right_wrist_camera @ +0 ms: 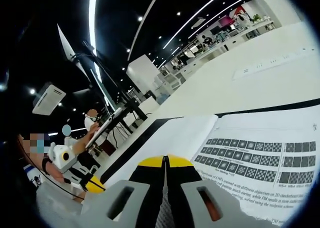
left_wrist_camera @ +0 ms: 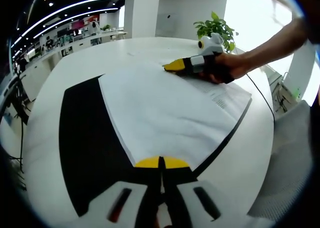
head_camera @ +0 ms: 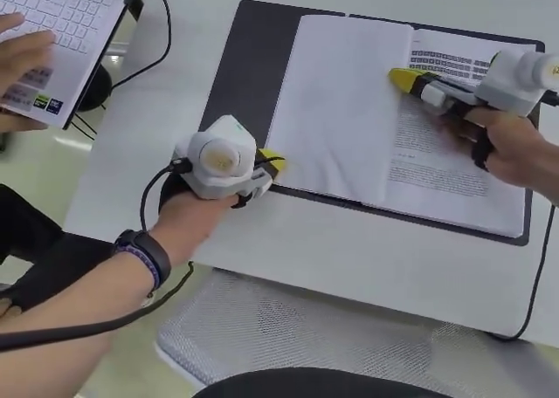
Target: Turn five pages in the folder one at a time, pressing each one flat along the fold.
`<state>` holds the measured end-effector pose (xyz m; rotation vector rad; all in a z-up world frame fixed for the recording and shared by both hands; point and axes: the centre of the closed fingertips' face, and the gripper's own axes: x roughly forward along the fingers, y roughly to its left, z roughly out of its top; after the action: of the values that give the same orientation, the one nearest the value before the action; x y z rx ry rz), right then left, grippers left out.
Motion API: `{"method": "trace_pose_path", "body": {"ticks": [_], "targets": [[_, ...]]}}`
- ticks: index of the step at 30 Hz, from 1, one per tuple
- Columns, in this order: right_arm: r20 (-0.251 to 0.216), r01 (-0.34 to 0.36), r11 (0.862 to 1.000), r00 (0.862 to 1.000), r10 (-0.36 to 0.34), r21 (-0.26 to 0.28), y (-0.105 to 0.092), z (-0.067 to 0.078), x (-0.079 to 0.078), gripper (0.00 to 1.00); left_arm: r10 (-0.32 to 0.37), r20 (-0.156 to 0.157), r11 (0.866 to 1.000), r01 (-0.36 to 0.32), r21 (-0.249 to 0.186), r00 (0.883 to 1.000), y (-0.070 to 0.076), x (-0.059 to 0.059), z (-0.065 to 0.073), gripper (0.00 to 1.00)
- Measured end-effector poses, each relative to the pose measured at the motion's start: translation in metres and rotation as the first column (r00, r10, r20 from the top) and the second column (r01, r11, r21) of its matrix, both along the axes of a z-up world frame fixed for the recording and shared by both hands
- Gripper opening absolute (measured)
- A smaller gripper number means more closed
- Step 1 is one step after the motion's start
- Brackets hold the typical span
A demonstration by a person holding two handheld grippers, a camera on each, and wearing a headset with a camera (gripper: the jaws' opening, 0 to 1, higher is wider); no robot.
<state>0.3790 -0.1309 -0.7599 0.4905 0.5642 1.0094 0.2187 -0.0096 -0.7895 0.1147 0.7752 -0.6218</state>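
Lying open on the white table (head_camera: pixel 349 267), the folder (head_camera: pixel 249 66) is seen with its dark cover spread flat. A blank white page (head_camera: pixel 345 101) is turned to the left of the fold and a printed page (head_camera: pixel 445 171) lies to the right. The right gripper (head_camera: pixel 403 79) is held low at the fold near the top of the pages, its yellow tips laid against the paper. In the right gripper view its two jaws are pressed together with no gap, and a grid of small dark squares is seen printed just ahead of them.

The left gripper (head_camera: pixel 267 162) is held at the near left corner of the blank page. In the left gripper view its jaws are likewise brought together, the tips meeting the page's edge; whether paper is caught between them cannot be told. The two grippers are set well apart, across the blank page from each other.

A dark band (head_camera: pixel 144 257) is worn on the wrist behind the left gripper. A white laptop (head_camera: pixel 61 31) is seen at the upper left of the head view, with another hand (head_camera: pixel 22 53) rested on its keys. A potted plant (left_wrist_camera: pixel 216 27) is seen beyond the folder in the left gripper view.
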Motion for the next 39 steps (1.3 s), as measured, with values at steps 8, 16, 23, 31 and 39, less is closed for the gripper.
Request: {"method": "trace_pose_path", "body": {"ticks": [8, 16, 23, 31, 39], "targets": [[-0.005, 0.088, 0.996, 0.996, -0.087, 0.025, -0.011, -0.007, 0.044, 0.0, 0.003, 0.007, 1.0, -0.003, -0.002, 1.0, 0.0, 0.0, 0.001, 0.0], [0.012, 0.145, 0.989, 0.989, -0.145, 0.004, -0.014, -0.01, 0.065, 0.0, -0.001, 0.005, 1.0, 0.001, -0.003, 1.0, 0.001, 0.0, 0.0, 0.0], [0.007, 0.195, 0.981, 0.981, -0.195, 0.002, -0.016, -0.012, 0.081, 0.0, -0.001, 0.004, 1.0, 0.001, -0.002, 1.0, 0.001, -0.001, 0.0, 0.0], [0.002, 0.229, 0.973, 0.973, -0.229, 0.008, -0.02, -0.013, 0.093, 0.0, 0.007, 0.005, 1.0, -0.007, -0.004, 1.0, 0.0, -0.001, 0.0, 0.0], [0.003, 0.229, 0.973, 0.973, -0.229, 0.008, -0.02, -0.012, 0.092, 0.0, 0.006, 0.004, 1.0, -0.006, -0.005, 1.0, -0.001, -0.001, 0.0, 0.0]]}}
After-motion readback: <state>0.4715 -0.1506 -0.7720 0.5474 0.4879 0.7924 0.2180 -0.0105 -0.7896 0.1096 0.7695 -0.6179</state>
